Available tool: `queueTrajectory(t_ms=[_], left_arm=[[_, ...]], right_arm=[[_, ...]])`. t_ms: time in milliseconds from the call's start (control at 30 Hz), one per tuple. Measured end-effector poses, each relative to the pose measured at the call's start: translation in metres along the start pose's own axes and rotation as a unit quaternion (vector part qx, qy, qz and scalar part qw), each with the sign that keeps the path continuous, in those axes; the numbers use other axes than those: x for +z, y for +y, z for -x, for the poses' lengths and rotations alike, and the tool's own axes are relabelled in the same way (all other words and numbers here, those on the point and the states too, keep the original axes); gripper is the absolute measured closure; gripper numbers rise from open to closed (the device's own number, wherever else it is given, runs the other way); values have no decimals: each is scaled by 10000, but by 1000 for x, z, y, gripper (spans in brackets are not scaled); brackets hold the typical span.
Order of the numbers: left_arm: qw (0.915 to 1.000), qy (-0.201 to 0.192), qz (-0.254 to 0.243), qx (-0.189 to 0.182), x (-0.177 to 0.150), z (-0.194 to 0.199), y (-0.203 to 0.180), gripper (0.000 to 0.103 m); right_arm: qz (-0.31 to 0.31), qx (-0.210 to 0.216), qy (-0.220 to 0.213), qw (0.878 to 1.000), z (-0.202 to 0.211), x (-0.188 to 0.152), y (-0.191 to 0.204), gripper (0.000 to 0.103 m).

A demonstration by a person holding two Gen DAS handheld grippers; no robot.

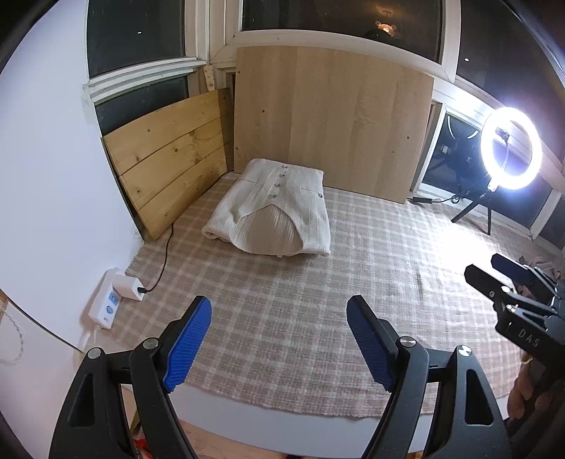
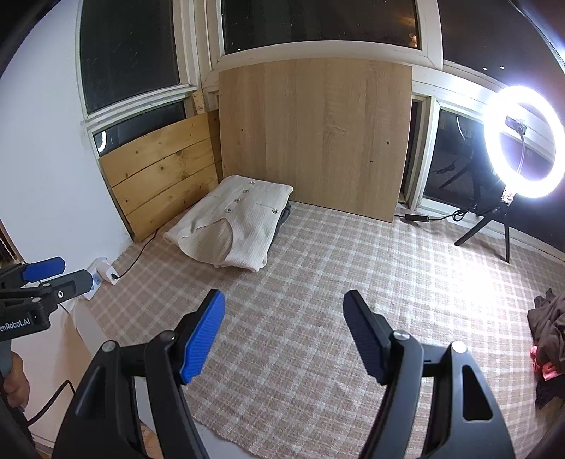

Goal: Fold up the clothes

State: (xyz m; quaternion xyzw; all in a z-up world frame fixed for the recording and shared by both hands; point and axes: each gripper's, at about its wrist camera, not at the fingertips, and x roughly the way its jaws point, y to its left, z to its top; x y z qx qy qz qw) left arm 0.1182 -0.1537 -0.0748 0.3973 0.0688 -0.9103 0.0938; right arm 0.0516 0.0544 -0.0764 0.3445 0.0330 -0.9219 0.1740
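A checked cloth (image 1: 300, 317) covers the white worktop (image 1: 53, 346), which meets a white wall (image 1: 46, 159) and dark windows (image 1: 134, 31). 2 wood boards lean at the back: a plank panel (image 1: 169, 159) and a pale board (image 1: 332, 120). A ring light (image 1: 510, 148) glares at the right; a power strip (image 1: 104, 300) lies at the left edge. A folded cream cardigan (image 1: 275, 208) sits in the far corner, touching both boards' feet. Unfolded dark clothes (image 2: 549, 335) lie at the right edge. The left gripper (image 1: 279, 339) and right gripper (image 2: 284, 333) hover over bare cloth, jaws wide apart, holding nothing.
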Motion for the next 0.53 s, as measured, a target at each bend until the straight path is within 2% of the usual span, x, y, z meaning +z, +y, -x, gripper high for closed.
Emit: queueTrajectory(t_ms=[100,300,533], left_arm=[[10000,3,-12,-92,1,0,-1,25],[9993,-283,-255,-43,0,9,-9,25],[9997,-219,-92,-100,1,8,-6,25]], right_arm=[[-15,-13,10,10000,0,-1,-2,34],[-49,-43,55,10000,-1,-4,-5,34],[-40,-117,107,9999,-2,-6,-8,34]])
